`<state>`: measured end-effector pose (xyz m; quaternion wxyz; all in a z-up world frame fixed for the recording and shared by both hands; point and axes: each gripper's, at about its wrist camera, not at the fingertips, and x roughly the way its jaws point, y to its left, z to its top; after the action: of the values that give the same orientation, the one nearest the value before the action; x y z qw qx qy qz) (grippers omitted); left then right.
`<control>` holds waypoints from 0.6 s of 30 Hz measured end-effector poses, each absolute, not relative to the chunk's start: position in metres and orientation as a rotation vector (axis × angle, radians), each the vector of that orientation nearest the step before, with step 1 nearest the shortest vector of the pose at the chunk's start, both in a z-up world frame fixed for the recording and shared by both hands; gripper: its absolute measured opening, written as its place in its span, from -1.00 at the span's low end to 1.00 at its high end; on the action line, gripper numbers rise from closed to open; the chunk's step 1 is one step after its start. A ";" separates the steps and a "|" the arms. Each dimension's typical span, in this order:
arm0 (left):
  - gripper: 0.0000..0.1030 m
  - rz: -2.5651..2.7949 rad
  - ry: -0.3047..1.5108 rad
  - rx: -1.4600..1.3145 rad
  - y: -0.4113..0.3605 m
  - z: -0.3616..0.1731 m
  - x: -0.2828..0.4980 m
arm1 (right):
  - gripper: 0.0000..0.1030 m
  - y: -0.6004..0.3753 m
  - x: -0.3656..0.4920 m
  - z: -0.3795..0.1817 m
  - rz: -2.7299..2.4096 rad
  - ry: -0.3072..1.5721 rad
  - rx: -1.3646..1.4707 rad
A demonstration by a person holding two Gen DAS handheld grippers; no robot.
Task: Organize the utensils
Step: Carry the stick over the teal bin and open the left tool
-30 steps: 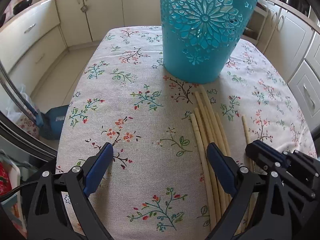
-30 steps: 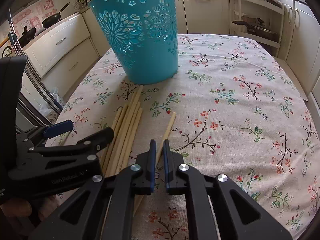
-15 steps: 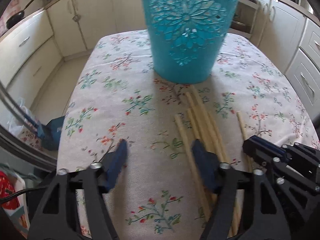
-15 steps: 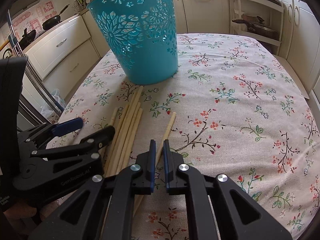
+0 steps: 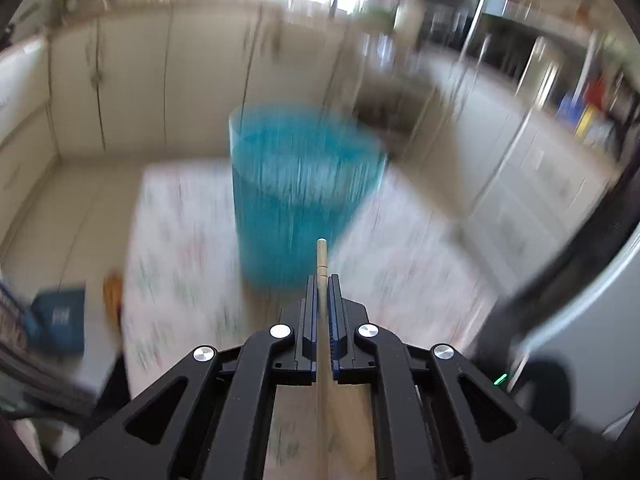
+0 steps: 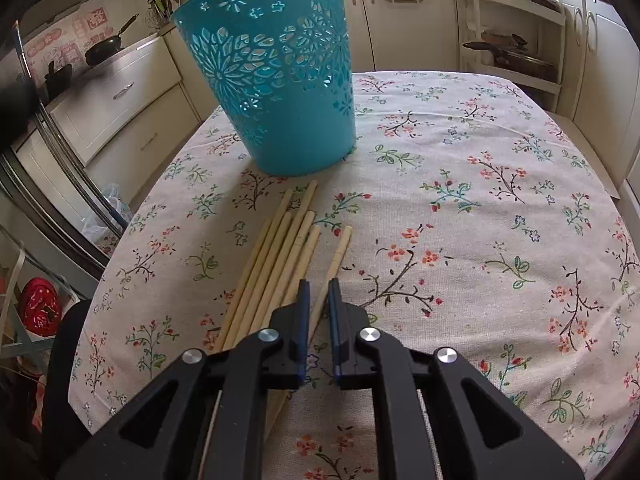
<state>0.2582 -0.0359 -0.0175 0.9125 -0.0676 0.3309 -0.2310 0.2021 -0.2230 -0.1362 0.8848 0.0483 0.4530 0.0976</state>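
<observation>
My left gripper [image 5: 322,280] is shut on one wooden chopstick [image 5: 321,258], lifted above the table; its tip points at the teal cut-out basket [image 5: 300,196], blurred by motion. In the right wrist view the basket [image 6: 280,92] stands upright on the floral tablecloth [image 6: 500,208]. Several chopsticks [image 6: 280,256] lie in a bundle in front of it, and a single chopstick [image 6: 338,256] lies just to their right. My right gripper [image 6: 318,286] hovers low over that single chopstick, its jaws a narrow gap apart and holding nothing.
Cream kitchen cabinets [image 6: 120,112] surround the table. A rack with pans [image 6: 508,52] stands behind on the right. A blue box [image 5: 56,320] sits on the floor left of the table. The table's left edge [image 6: 100,288] is close to the bundle.
My left gripper has closed on one chopstick from the bundle and lifted it fast, pointing towards the basket. It has left the right wrist view. My right gripper has not moved.
</observation>
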 end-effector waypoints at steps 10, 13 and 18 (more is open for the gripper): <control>-0.91 -0.347 0.259 -0.243 -0.059 0.074 0.310 | -0.77 -0.225 0.202 -0.137 0.211 0.937 0.116; -0.91 -0.270 0.211 -0.268 -0.066 0.070 0.338 | -0.76 -0.226 0.201 -0.137 0.215 0.933 0.118; -0.91 -0.189 0.235 -0.254 -0.075 0.043 0.379 | -0.70 -0.225 0.202 -0.137 0.223 0.930 0.116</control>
<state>0.3794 -0.0751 0.0430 0.9806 -0.1262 0.1166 -0.0940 0.2017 -0.2247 -0.1371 0.8862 0.0556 0.4473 0.1072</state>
